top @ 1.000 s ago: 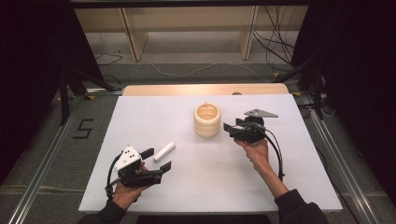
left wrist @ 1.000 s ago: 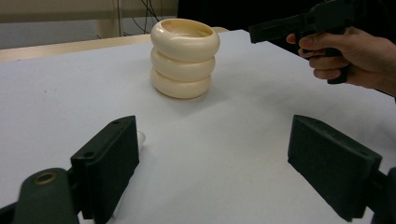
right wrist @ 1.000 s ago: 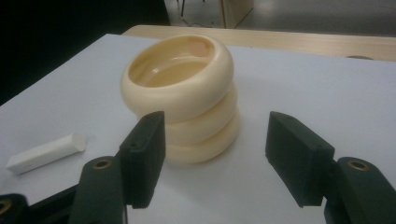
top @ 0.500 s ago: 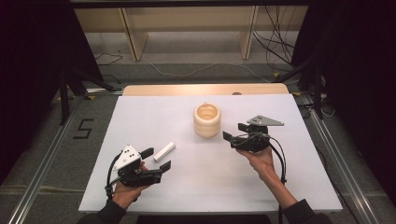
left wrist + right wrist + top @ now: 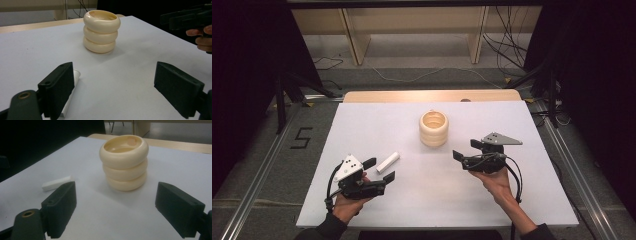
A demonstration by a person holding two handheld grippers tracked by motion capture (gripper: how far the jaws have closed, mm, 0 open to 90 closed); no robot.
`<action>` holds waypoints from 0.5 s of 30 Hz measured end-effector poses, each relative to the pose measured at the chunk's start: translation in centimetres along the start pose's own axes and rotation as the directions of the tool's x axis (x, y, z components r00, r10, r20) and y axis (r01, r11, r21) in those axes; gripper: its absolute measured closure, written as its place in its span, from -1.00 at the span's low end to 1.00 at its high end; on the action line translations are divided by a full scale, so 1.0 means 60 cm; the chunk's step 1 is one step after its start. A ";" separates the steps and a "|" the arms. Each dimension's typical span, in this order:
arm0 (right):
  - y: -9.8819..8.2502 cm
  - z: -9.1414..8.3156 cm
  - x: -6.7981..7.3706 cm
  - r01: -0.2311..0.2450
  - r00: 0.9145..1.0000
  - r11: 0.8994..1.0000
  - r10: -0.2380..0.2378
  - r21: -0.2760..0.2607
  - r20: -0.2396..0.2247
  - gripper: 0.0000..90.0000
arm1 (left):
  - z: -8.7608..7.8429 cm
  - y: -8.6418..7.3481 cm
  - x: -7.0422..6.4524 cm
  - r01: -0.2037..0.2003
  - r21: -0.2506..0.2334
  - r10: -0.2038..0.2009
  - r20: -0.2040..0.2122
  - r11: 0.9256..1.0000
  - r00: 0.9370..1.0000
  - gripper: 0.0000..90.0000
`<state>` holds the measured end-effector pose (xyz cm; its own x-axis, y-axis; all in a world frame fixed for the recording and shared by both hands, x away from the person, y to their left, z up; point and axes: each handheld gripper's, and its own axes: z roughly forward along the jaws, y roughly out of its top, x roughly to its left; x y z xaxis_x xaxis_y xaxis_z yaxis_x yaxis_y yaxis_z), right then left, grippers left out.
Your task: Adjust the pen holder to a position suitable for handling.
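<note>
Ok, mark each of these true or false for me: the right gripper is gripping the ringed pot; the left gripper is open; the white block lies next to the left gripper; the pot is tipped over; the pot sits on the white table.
1. The right gripper is gripping the cream ringed pot. False: its jaws have just been opening, nothing is between them, and the pot stands apart from them.
2. The left gripper is open. True.
3. The white block lies next to the left gripper. True.
4. The pot is tipped over. False: it stands upright.
5. The pot sits on the white table. True.
</note>
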<state>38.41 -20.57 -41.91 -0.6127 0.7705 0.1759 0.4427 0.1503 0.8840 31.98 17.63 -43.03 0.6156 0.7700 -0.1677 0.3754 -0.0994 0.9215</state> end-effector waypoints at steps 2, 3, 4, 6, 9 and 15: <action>-0.004 -0.003 0.001 0.000 1.000 1.000 0.000 0.000 -0.003 -0.60 | 0.001 0.000 0.000 -0.005 0.002 0.005 -0.004 1.000 1.000 -0.66; -0.006 -0.005 0.001 0.000 1.000 1.000 0.000 -0.001 -0.004 -0.60 | 0.001 0.000 0.001 -0.006 0.002 0.006 -0.006 1.000 1.000 -0.66; -0.008 -0.007 0.002 0.001 1.000 1.000 -0.001 -0.003 -0.004 -0.61 | 0.001 0.001 0.001 -0.005 0.002 0.005 -0.008 1.000 1.000 -0.66; -0.011 -0.011 0.003 0.006 1.000 1.000 -0.006 -0.002 0.000 -0.61 | 0.000 0.001 0.002 -0.004 -0.001 0.004 -0.010 1.000 1.000 -0.66; -0.014 -0.021 0.004 0.008 1.000 1.000 -0.008 -0.009 0.002 -0.61 | 0.000 0.000 0.003 0.000 0.000 0.000 -0.012 1.000 1.000 -0.66; -0.028 -0.038 0.004 0.004 1.000 1.000 -0.003 -0.008 0.010 -0.61 | -0.001 0.001 0.005 0.001 0.001 -0.001 -0.015 1.000 1.000 -0.66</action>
<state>36.06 -22.04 -42.36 -0.6074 0.7763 0.1683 0.4354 0.1482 0.8879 32.16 17.89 -43.04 0.6049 0.7793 -0.1635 0.3764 -0.0990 0.9211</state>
